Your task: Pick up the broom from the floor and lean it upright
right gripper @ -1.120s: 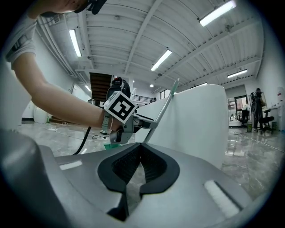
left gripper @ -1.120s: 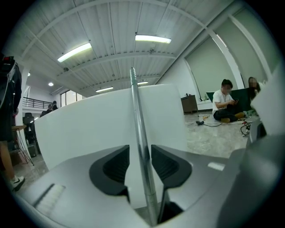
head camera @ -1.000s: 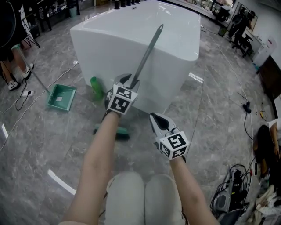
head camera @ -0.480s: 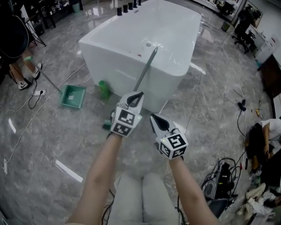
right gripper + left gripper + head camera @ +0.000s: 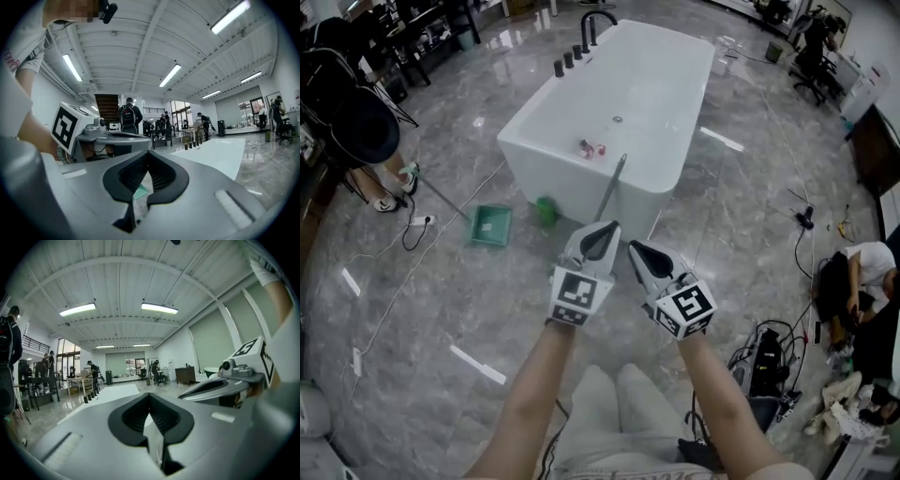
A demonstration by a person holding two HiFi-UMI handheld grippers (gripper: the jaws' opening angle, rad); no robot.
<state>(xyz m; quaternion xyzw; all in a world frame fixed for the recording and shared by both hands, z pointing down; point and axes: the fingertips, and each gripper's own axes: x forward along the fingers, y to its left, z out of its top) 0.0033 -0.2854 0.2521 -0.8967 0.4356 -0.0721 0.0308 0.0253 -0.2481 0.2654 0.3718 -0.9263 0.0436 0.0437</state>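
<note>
**Broom stands against bathtub, ahead of and below the left hand-held gripper**

Head view: the broom (image 5: 615,186) leans on the near wall of the bathtub (image 5: 572,173), its long axis running from the floor up and away to the rim. Its head is hidden behind the left hand-held gripper (image 5: 605,232), which is the nearer of the two. The right hand-held gripper (image 5: 637,251) is just beside it, further from the handle.
Left gripper view: the jaws meet at the tips with nothing between them, and the broom is out of frame.
Right gripper view: the jaws are likewise together and empty, and only floor and a green dustpan (image 5: 140,191) show through the gap.
Judgement: the lean looks complete.
</note>
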